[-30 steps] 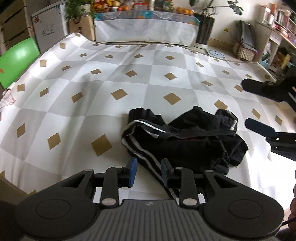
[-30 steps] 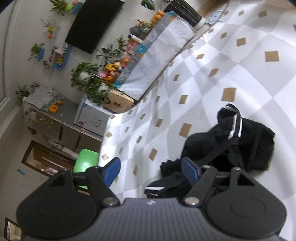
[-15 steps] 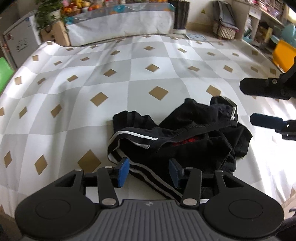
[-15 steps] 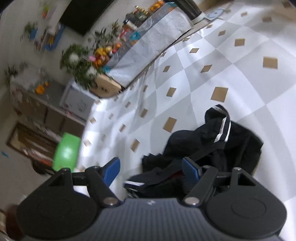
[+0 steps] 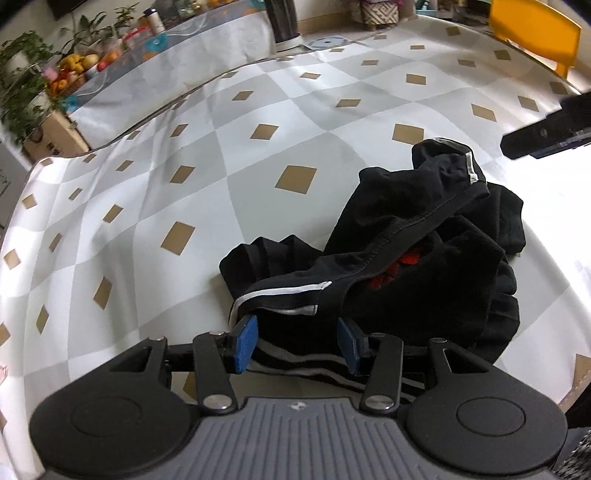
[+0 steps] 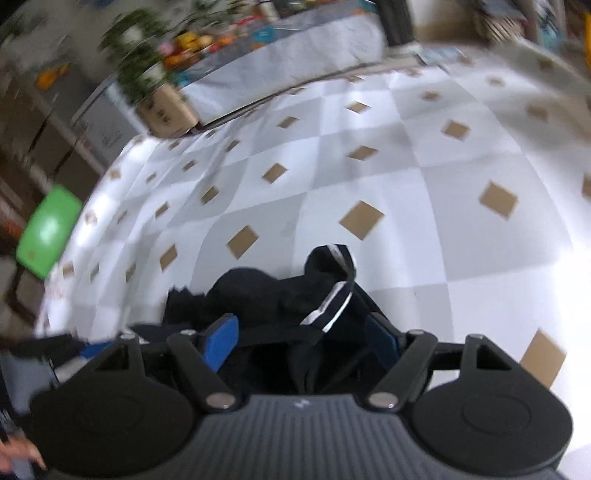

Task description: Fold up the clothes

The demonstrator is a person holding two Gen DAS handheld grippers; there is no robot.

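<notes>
Closest to the near edge of the tabletop (image 5: 155, 192), the left gripper (image 5: 297, 345) hangs over the striped edge of the black garment (image 5: 424, 258). Its jaws have just been opening and now stand apart with cloth between them, but the pads do not press on it. The right gripper (image 6: 301, 341) hovers over the other side of the heap, jaws wide open, holding nothing.

The garment lies crumpled near the near right corner. It looks soft, light and limp, so it will probably sag and slide when lifted. I judge the white-striped hem (image 5: 284, 295) or the stitched band the best place to take hold, since these are thicker.

Beyond it the checked cloth with brown diamonds is flat and smooth. Farther away stand a counter with fruit (image 5: 79, 64), plants, and a yellow chair (image 5: 535, 33).
</notes>
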